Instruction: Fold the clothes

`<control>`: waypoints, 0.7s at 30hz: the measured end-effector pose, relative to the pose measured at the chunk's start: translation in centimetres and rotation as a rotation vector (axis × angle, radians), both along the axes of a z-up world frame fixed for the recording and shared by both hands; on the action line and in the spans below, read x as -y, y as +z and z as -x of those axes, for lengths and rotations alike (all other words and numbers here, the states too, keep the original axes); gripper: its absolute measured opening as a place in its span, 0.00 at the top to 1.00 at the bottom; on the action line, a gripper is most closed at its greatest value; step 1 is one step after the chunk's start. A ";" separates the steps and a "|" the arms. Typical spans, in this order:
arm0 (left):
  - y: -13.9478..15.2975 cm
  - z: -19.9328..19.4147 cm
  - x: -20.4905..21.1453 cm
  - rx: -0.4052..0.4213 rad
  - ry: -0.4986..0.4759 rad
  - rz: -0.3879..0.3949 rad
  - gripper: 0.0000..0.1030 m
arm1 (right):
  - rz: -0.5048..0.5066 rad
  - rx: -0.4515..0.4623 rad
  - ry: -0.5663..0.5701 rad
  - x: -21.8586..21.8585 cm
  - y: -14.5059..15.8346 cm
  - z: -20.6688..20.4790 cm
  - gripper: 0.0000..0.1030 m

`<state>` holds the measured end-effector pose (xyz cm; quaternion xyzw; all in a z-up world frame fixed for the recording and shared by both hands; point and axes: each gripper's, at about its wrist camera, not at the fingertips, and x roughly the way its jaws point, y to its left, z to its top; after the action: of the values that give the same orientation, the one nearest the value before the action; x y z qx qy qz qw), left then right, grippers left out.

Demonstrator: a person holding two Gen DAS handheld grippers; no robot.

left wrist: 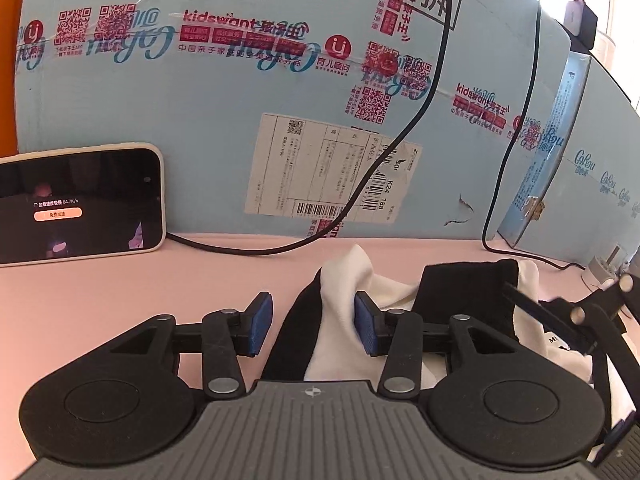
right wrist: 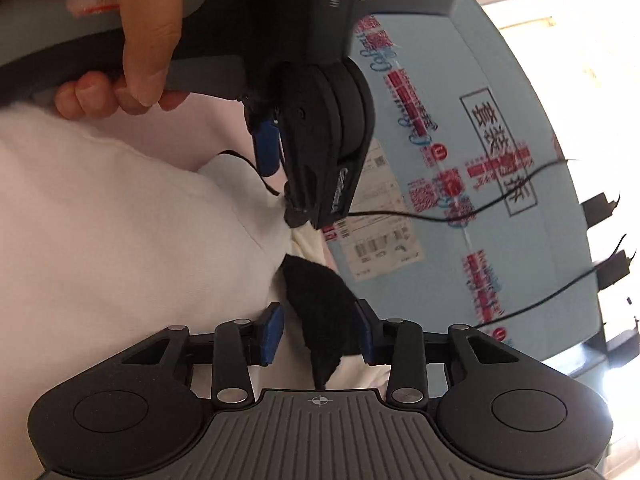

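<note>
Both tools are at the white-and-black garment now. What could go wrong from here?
1. The left tool has fabric of the garment between its pads with a visible gap, so the cloth may slip out when lifted.
2. The black cable lies on the table just behind the garment; a sweep could snag it and tug the phone.
3. The right tool sits close to the left one; they could collide.

I'm seeing soft matt knit cloth on the white garment (right wrist: 120,240) with its fuzzy black trim (right wrist: 320,300), matt black plastic gripper arms with ribbed blue rubbery pads (left wrist: 260,320), glossy glass phone (left wrist: 80,204), printed matt cardboard box (left wrist: 200,120), smooth pink tabletop (left wrist: 120,292).
</note>
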<state>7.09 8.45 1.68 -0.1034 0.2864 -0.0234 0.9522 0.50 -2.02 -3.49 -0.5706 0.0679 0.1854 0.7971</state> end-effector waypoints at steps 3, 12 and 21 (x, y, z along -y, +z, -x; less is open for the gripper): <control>-0.2 -0.1 0.0 -0.006 0.006 -0.005 0.59 | 0.053 0.076 -0.035 -1.6 -0.8 -1.8 0.75; -0.4 -0.1 0.3 -0.013 0.007 -0.034 0.59 | -0.051 0.077 -0.141 -0.2 0.4 -5.2 0.97; -0.4 -0.2 0.4 -0.017 0.000 -0.045 0.56 | -0.299 -0.117 -0.513 9.3 4.4 -10.2 0.97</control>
<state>7.26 8.01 1.32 -0.0822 0.2948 -0.0162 0.9519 10.67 -11.30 0.90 -0.3997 0.2276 0.0187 0.8878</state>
